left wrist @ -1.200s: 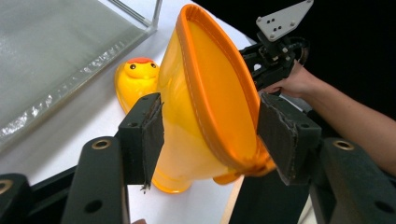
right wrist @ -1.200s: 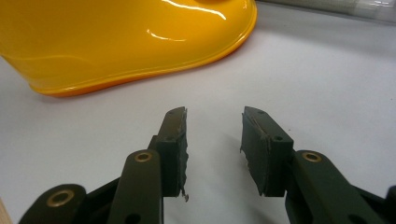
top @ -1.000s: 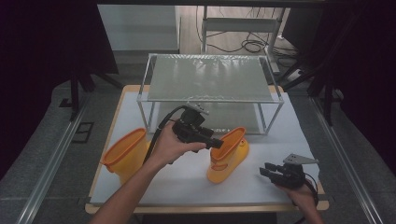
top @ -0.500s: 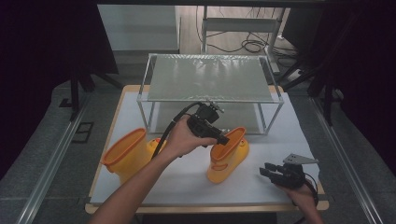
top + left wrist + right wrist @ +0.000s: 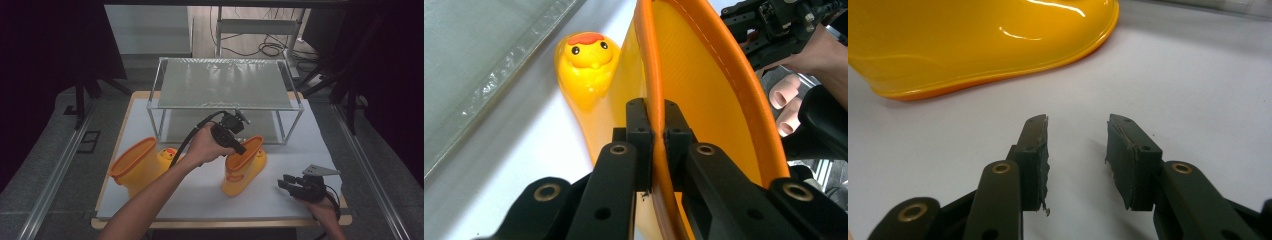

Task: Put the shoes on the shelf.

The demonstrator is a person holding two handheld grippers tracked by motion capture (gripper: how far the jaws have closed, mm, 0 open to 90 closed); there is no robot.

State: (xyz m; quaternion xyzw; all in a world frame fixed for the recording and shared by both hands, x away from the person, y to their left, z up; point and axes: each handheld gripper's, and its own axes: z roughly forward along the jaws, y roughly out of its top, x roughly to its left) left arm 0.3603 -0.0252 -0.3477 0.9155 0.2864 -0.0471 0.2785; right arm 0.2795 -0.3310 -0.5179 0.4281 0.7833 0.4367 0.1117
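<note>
White tabletop (image 5: pixel 300 145): left tool (image 5: pixel 653 131) pinches a yellow boot's (image 5: pixel 243 165) rim; right tool (image 5: pixel 1077 145) rests wide, holding nothing.

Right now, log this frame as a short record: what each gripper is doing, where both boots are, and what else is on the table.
left gripper: shut on the rim of the upright boot, one jaw inside, one outside
right gripper: open, holding nothing, low over the white sheet near that boot's toe
second boot: lying on its side, left of the person's forearm
rack: metal-framed shelf behind both boots, top bare
</note>
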